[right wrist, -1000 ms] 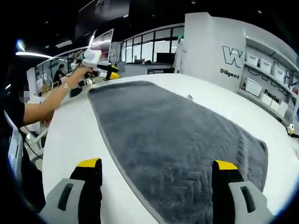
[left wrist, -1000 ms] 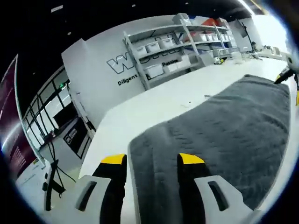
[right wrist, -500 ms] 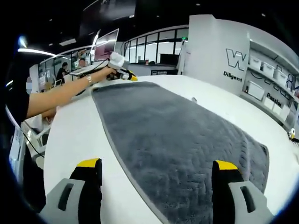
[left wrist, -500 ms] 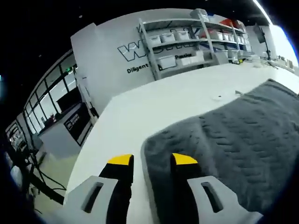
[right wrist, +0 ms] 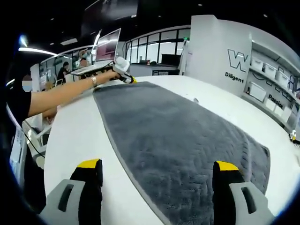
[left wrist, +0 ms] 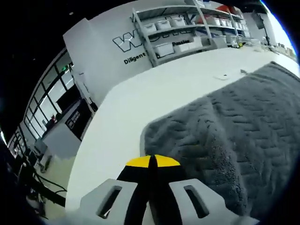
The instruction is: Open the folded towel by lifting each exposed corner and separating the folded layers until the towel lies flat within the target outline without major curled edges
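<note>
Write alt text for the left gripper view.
The left tongs, yellow-tipped, are shut at the near corner of a grey towel lying on a white table. Behind stand shelves of bins against a lettered white wall.

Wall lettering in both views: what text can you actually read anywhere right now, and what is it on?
"Diligent": small black word on the white wall, right gripper view; also legible in the left gripper view.
"W": start of a large outlined logo above it; the rest is hidden by the shelving.
"Pass...": partly cut off behind the shelves, not fully readable.
Towel, bins, grippers: no readable text.
</note>
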Demonstrator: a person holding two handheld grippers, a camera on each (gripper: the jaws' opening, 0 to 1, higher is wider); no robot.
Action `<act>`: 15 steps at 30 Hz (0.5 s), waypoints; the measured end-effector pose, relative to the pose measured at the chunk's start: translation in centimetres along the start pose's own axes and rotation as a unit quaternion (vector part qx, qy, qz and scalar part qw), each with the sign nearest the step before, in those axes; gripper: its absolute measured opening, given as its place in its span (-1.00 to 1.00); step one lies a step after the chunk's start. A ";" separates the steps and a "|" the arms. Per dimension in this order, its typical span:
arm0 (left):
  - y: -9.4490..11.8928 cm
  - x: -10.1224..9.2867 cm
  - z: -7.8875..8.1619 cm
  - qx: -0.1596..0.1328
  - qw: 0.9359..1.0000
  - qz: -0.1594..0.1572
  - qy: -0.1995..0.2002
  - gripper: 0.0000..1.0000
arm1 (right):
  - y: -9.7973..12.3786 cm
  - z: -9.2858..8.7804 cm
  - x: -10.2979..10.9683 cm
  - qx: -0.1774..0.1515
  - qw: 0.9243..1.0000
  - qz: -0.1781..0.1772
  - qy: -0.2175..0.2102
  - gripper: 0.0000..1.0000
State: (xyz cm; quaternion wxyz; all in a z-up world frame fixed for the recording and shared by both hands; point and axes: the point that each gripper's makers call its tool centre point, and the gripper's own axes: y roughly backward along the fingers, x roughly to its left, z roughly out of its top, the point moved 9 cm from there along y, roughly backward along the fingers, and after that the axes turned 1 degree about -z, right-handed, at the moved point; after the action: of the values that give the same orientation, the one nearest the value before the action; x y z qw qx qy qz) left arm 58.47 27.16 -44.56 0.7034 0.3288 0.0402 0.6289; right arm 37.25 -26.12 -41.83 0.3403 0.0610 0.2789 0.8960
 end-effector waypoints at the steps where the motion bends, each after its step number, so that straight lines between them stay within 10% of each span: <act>1: 0.0 0.1 -0.1 -0.001 1.000 0.004 -0.001 -0.98 | 0.0 0.0 0.0 0.000 1.000 0.000 0.000 0.99; 15: 0.3 1.1 -0.7 0.006 0.998 0.040 -0.038 -0.98 | -0.1 -0.1 -0.2 0.004 1.000 -0.001 -0.007 0.99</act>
State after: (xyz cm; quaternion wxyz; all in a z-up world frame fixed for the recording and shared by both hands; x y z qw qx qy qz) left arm 58.05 28.45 -44.58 0.6765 0.3583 0.0042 0.6434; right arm 37.43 -26.30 -41.95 0.3433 0.0685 0.2796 0.8940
